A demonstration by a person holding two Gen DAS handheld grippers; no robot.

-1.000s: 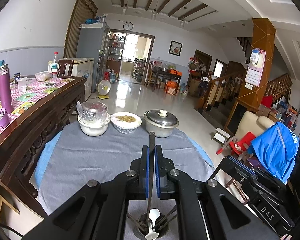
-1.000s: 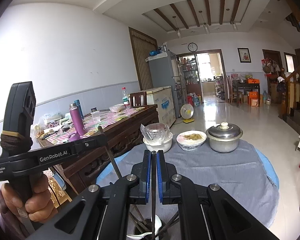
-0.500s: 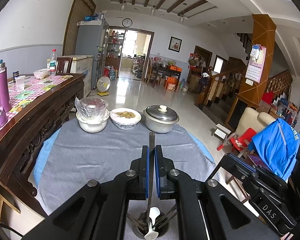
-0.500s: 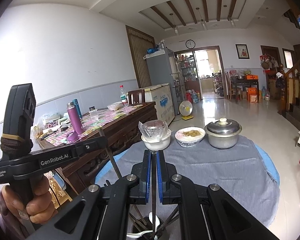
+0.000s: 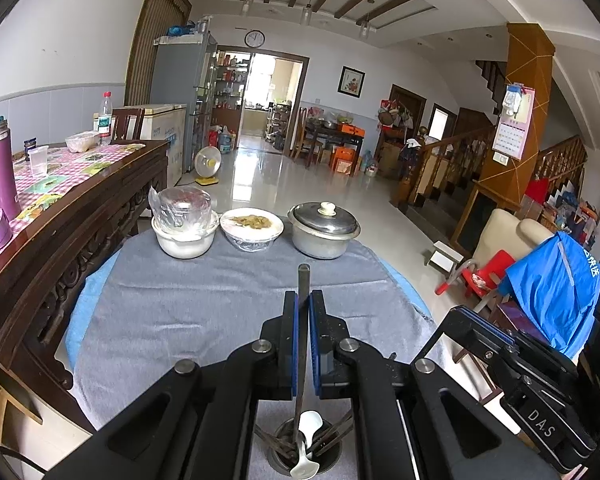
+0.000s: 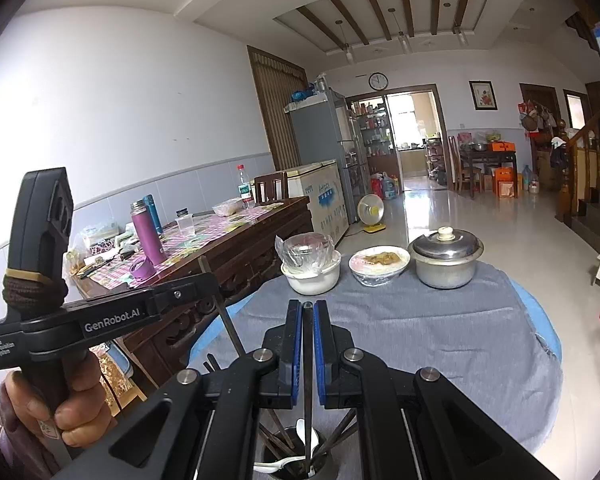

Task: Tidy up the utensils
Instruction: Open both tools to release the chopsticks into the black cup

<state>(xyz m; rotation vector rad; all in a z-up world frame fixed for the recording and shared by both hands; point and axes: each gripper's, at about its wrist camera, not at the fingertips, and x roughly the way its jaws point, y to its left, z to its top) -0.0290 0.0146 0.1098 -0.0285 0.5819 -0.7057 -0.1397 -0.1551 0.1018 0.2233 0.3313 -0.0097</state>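
Note:
My left gripper (image 5: 303, 300) is shut on a dark chopstick (image 5: 303, 280) that stands upright, its lower end over a round metal utensil holder (image 5: 306, 454) below the jaws. The holder has several dark chopsticks and a white spoon (image 5: 306, 446) in it. My right gripper (image 6: 307, 310) is shut on another dark chopstick (image 6: 307, 360), also upright over the same holder (image 6: 292, 456). The left gripper's body and the hand holding it show at the left of the right wrist view (image 6: 100, 320).
A grey cloth (image 5: 204, 308) covers the round table. At its far edge stand a white bowl with a wrapped jar (image 5: 183, 226), a covered dish of food (image 5: 252, 228) and a lidded steel pot (image 5: 324, 232). A dark wooden sideboard (image 5: 60, 208) is at the left.
Both grippers have risen a little and tilted, keeping their chopsticks; the bowls and pot sit slightly lower in the views. The holder stays under both jaws.

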